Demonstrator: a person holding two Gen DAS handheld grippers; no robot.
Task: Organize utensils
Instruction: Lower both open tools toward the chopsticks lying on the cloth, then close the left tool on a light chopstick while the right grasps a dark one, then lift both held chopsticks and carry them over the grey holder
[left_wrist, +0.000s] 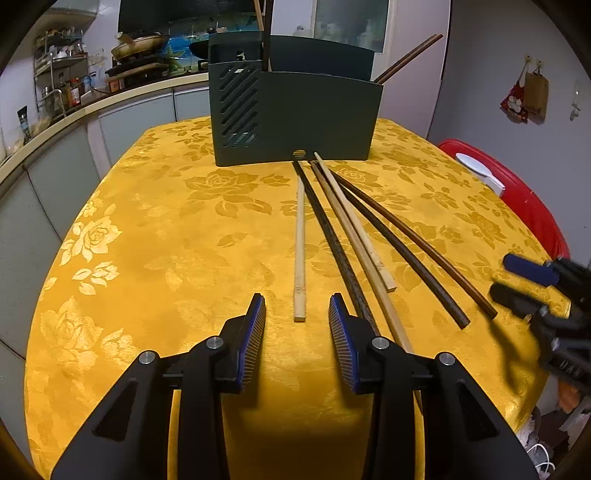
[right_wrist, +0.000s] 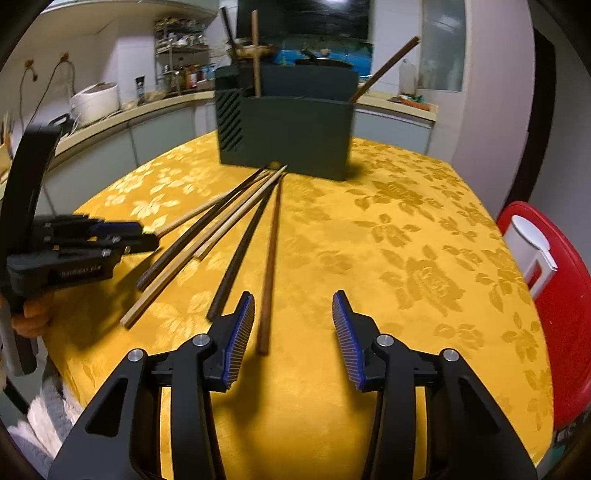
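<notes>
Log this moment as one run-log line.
left gripper: open, over pale chopstick | right gripper: open, empty, reddish-brown chopstick between its fingers | loose chopsticks fanned on yellow tablecloth | dark utensil holder: some chopsticks inside

A golden-yellow cloth (left_wrist: 155, 229) woven with a tone-on-tone rose and leaf pattern is covering the tabletop. The utensil holder (left_wrist: 314, 122) near the far edge is showing dark green, its side cut with diagonal slots. The chopsticks are ranging from pale bamboo (left_wrist: 300, 251) through black (left_wrist: 328, 236) to reddish brown (right_wrist: 270, 258). Both claws, left (left_wrist: 297, 343) and right (right_wrist: 293, 341), are wearing ribbed blue pads (left_wrist: 255, 339) on black bodies. A red lid (right_wrist: 554, 295) is sitting off the right edge.
</notes>
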